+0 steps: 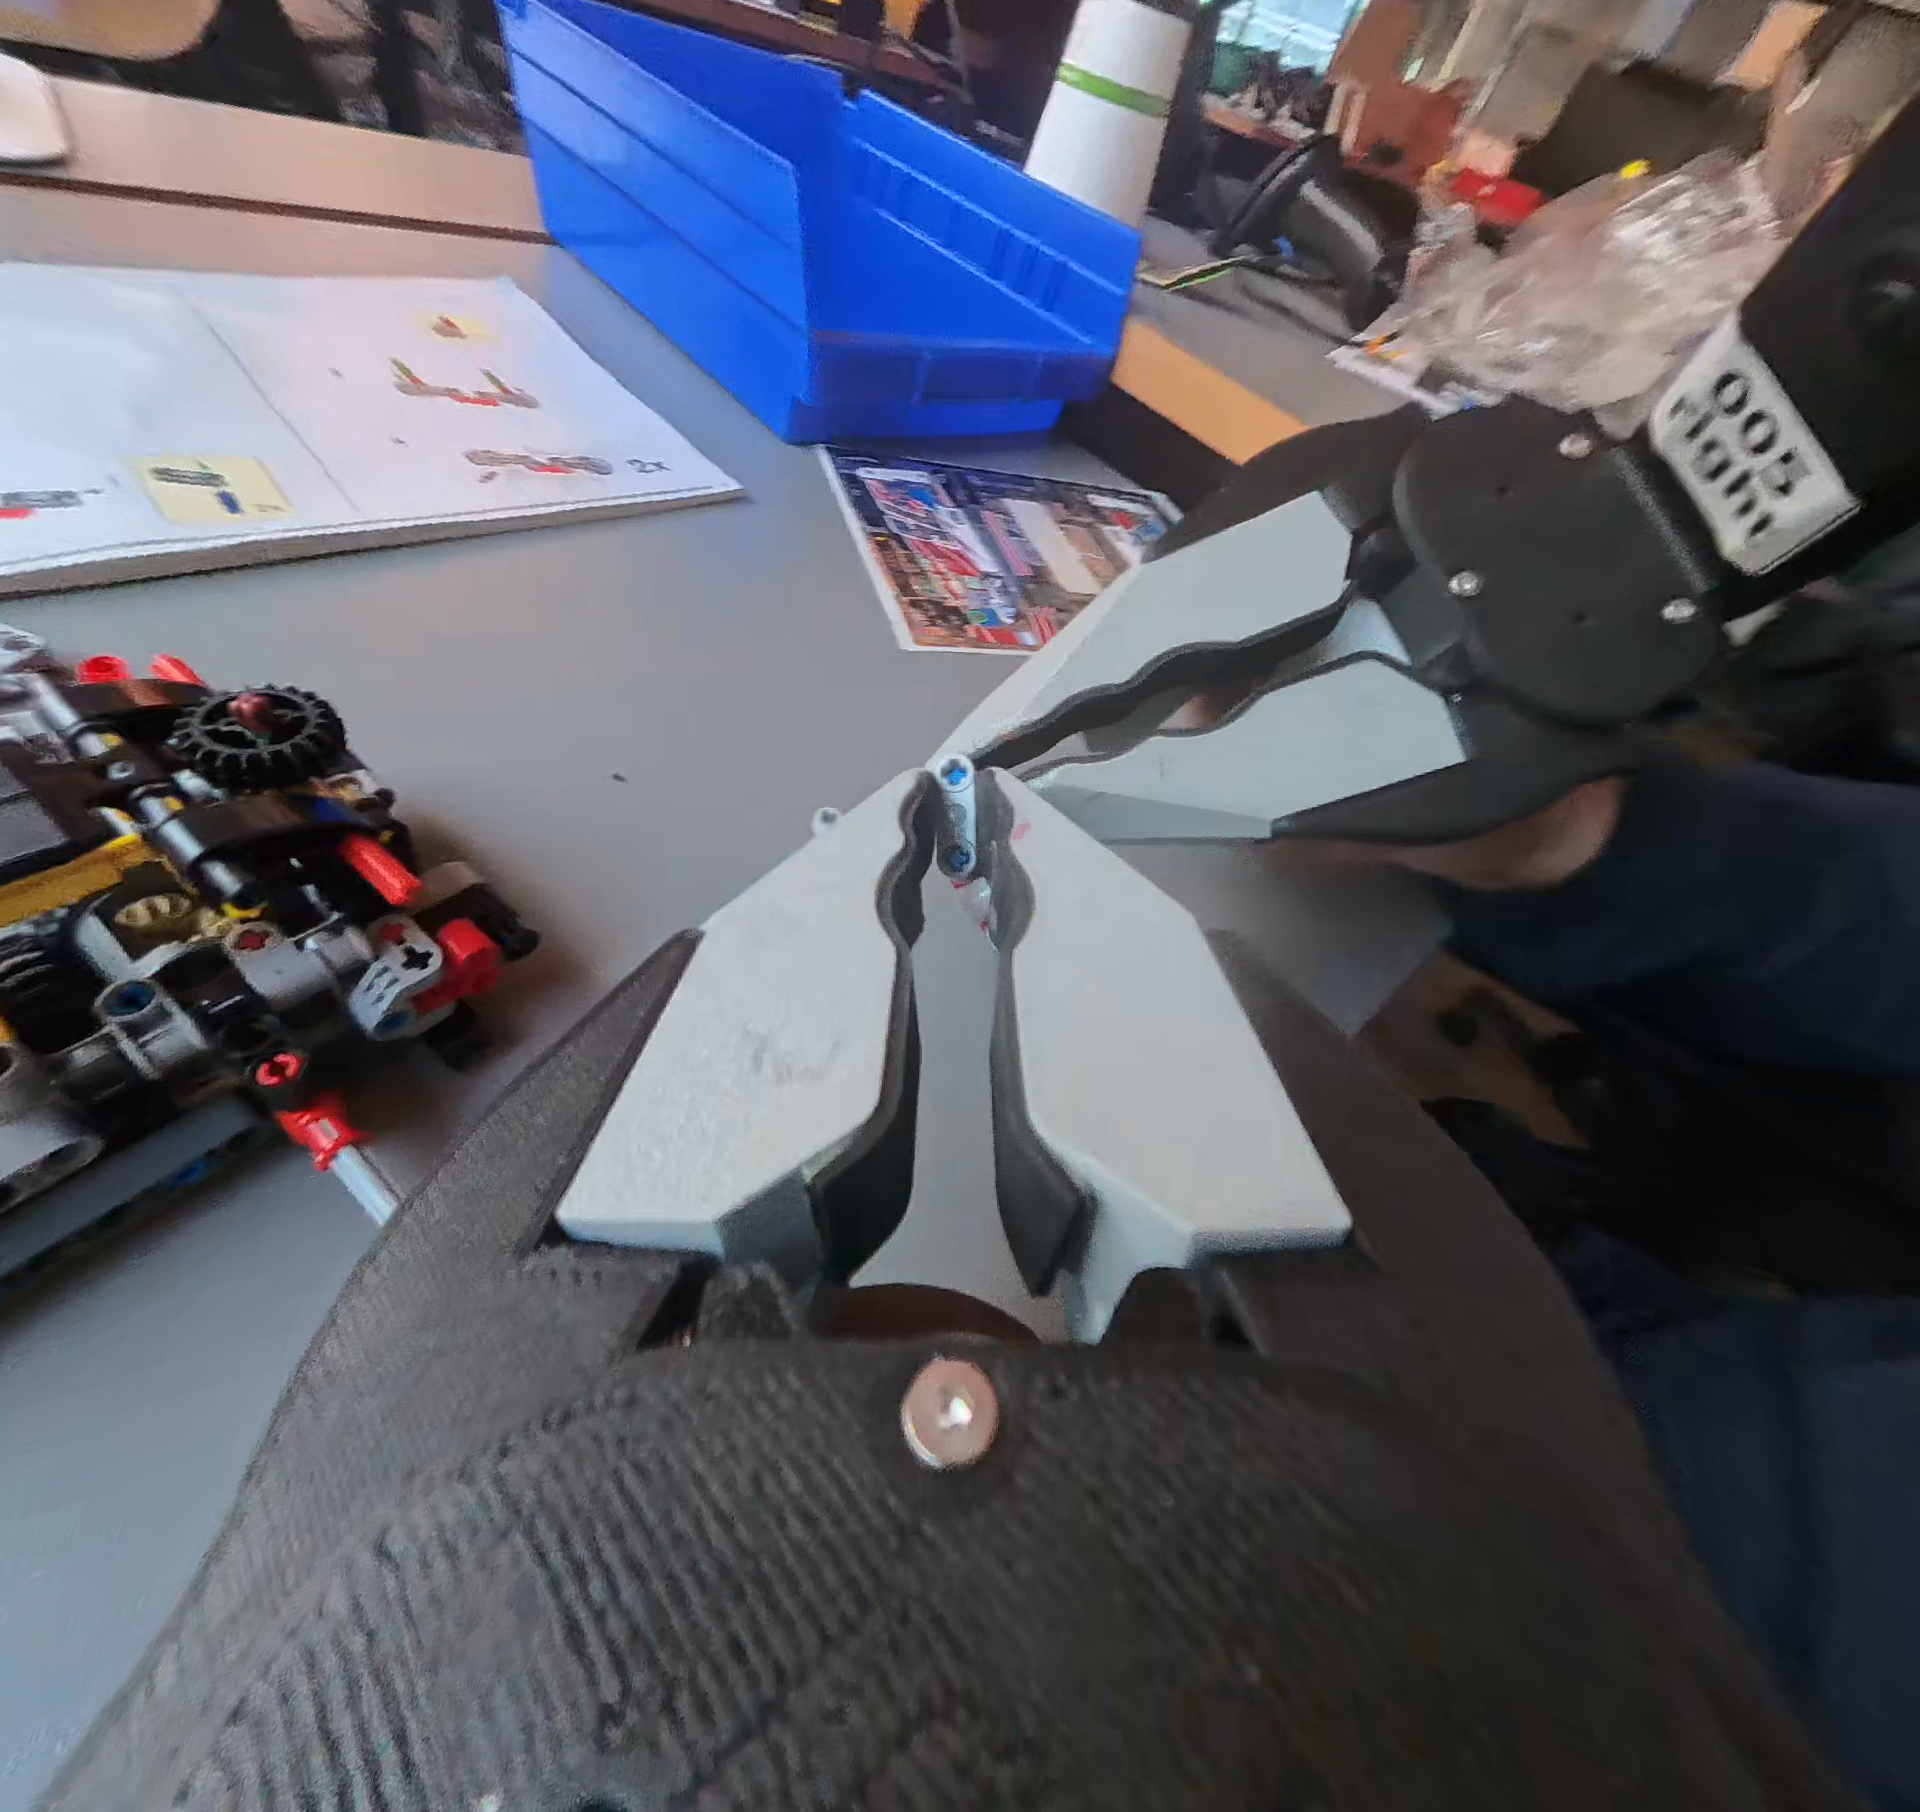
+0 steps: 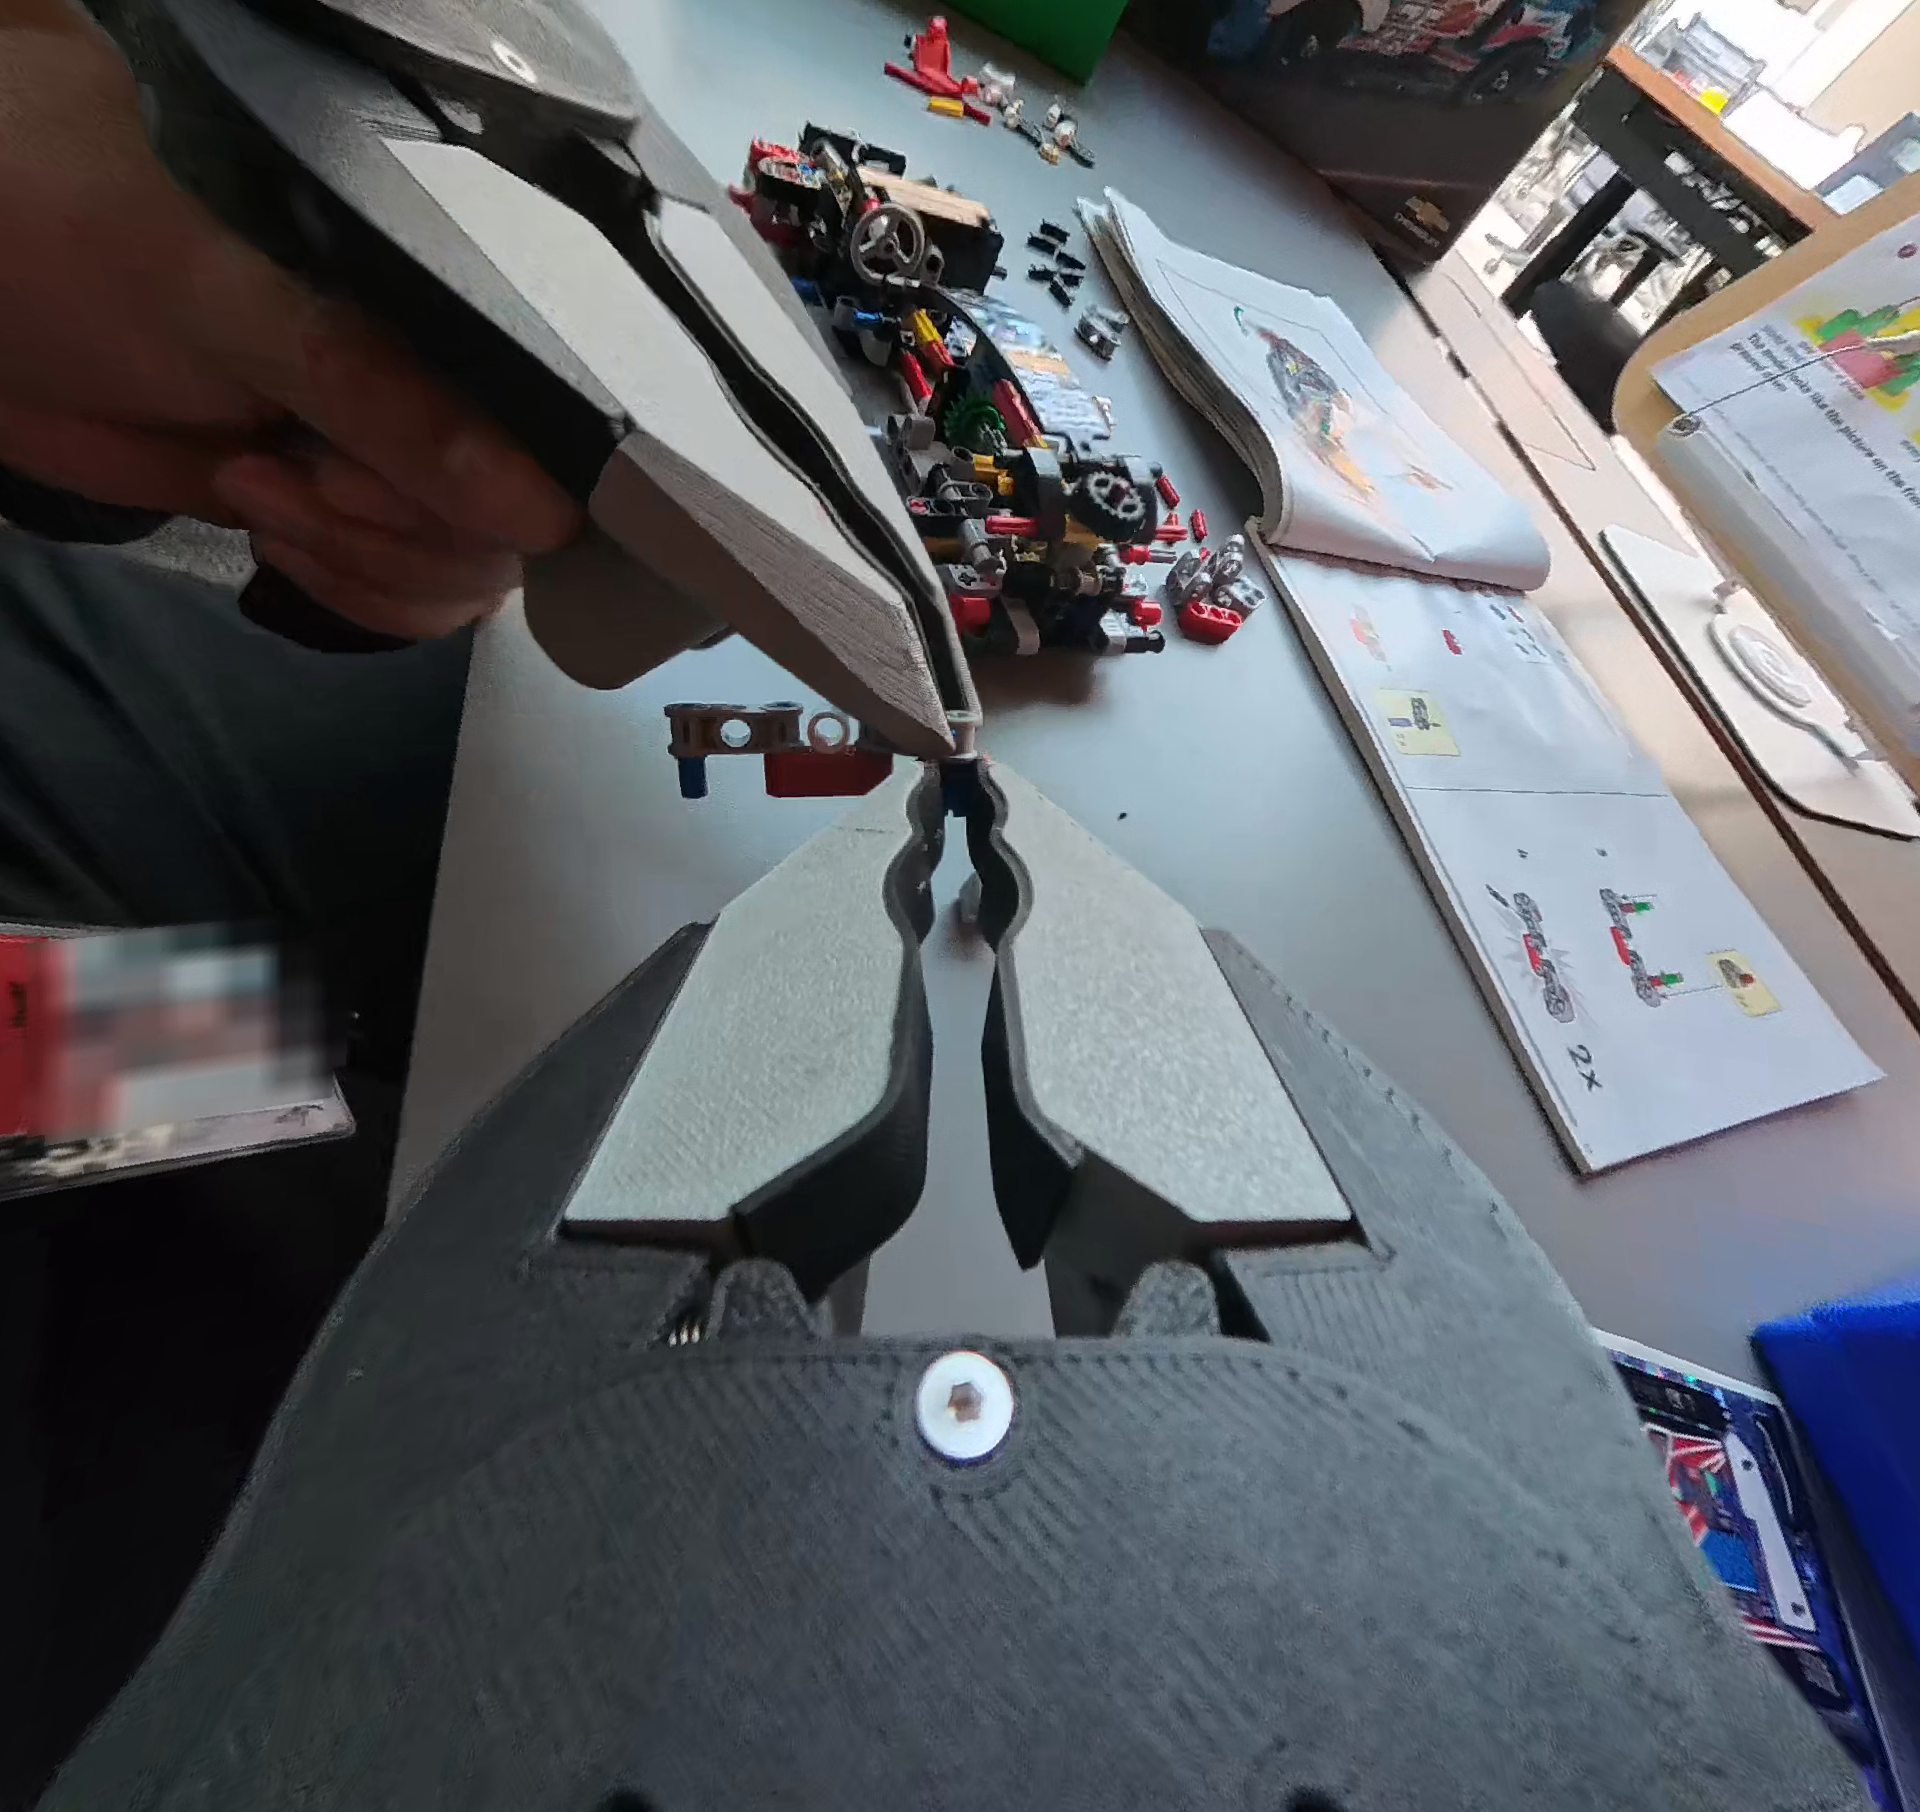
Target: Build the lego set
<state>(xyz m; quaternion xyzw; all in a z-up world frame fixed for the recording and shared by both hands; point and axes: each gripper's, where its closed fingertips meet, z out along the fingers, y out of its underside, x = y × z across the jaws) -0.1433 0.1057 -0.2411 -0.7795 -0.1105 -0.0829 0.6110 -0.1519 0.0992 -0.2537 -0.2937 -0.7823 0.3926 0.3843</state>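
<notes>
In the left wrist view my left gripper (image 1: 954, 788) is shut on a thin light grey beam (image 1: 957, 812) with blue pins in its holes, held above the grey table (image 1: 675, 723). My right gripper (image 1: 1000, 750) comes in from the right, with its tips at the beam's upper end. In the right wrist view my right gripper (image 2: 956, 788) is shut on a small blue pin (image 2: 958, 798) right below the tips of the left gripper (image 2: 954, 736). The grey beam (image 2: 743, 726) sticks out to the left there, with a red piece (image 2: 826, 773) and another blue pin (image 2: 691, 775) on it.
A partly built toy-brick vehicle (image 1: 208, 879) lies on the table at the left; it also shows in the right wrist view (image 2: 1039, 515). An open instruction booklet (image 1: 312, 412) and a blue bin (image 1: 810, 235) lie behind. A colourful leaflet (image 1: 997, 547) lies nearby. Loose parts (image 2: 1210, 588) lie by the booklet (image 2: 1558, 827). The tips of both grippers are at nearly the same place.
</notes>
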